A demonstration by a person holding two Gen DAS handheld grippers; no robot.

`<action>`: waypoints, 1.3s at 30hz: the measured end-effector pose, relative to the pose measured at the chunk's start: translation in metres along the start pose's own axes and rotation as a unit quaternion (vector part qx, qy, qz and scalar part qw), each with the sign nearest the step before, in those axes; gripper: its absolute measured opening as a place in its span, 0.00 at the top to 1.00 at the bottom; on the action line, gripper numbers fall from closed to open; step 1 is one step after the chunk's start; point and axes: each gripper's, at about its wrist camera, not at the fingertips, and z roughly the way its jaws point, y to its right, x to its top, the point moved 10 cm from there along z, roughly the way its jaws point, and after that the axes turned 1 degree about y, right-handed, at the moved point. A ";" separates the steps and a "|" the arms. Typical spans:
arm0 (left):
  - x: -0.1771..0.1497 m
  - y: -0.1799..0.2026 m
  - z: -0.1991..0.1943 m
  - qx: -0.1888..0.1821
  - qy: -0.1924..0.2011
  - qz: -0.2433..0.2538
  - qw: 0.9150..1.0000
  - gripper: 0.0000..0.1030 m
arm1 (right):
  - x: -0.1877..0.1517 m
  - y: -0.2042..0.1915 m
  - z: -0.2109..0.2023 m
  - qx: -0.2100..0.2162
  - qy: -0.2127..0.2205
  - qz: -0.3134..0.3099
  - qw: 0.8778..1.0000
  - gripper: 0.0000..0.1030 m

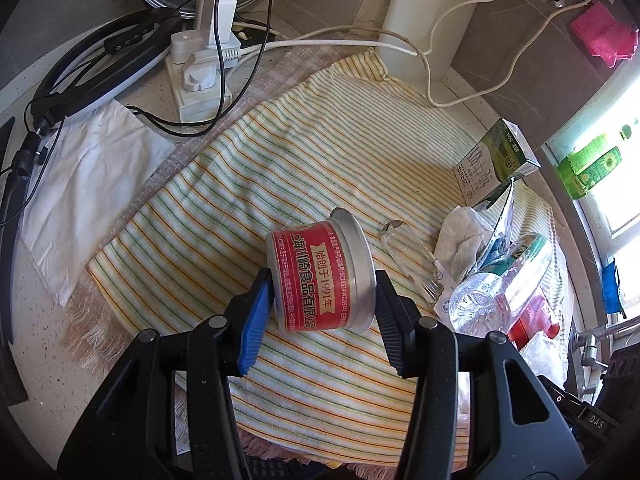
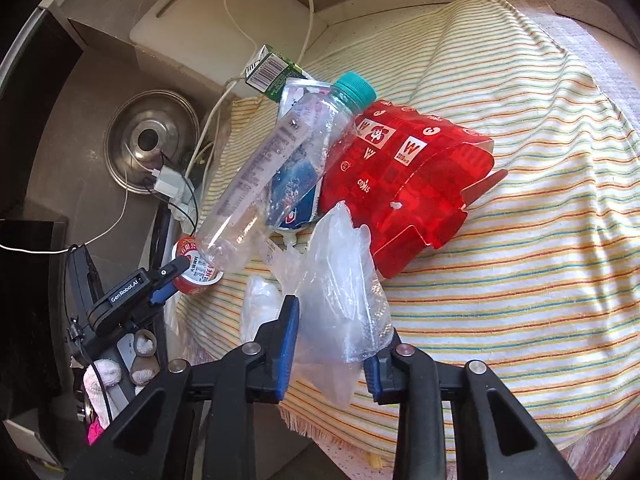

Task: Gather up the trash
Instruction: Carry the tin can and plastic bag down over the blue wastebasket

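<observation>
Left tool (image 1: 324,280) is clamping the short red-labelled metal tin (image 1: 320,274) across its two flat ends, one blue pad (image 1: 256,320) on the bottom and the other pad against the rimmed lid side; the tin is sitting tilted between the pads, over the yellow-striped cloth (image 1: 240,184) on the worktop; that tilt is the worry, because smooth metal ends under narrow pads are inviting the tin to pivot or squirt out if the hold is loosening at all during the carry.

Right tool (image 2: 334,340) is closing on the clear crumpled plastic bag (image 2: 344,296), film bunched between its pads; whether it is pinching one layer or both, I cannot tell; if only one, the mouth is collapsing and the tin is landing on the outside of it.

Just beyond the bag the clear plastic bottle with the teal cap (image 2: 280,168) is leaning across the flattened red printed carton (image 2: 412,184), with the green-and-white milk carton (image 2: 270,70) behind; that pile looks unsteady, I judge, and a tug on the bag could be rolling the bottle towards the cloth's edge.

On the left side, white cables (image 1: 440,32) and the white power strip with plugs (image 1: 200,64) are lying near the cloth; a wide swing of the left tool is risking a snag there.
</observation>
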 end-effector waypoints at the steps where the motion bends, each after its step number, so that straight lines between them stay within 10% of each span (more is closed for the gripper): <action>1: -0.001 0.001 0.000 0.001 0.001 -0.001 1.000 0.51 | 0.001 0.000 -0.003 -0.002 0.001 -0.003 1.000 0.86; 21: -0.046 -0.014 -0.057 -0.009 0.022 -0.030 0.999 0.51 | 0.000 -0.056 -0.052 0.054 0.026 -0.093 0.994 0.96; 39: -0.139 -0.035 -0.088 -0.058 -0.041 0.050 0.996 0.51 | -0.108 -0.097 -0.043 0.048 0.019 -0.085 0.995 0.96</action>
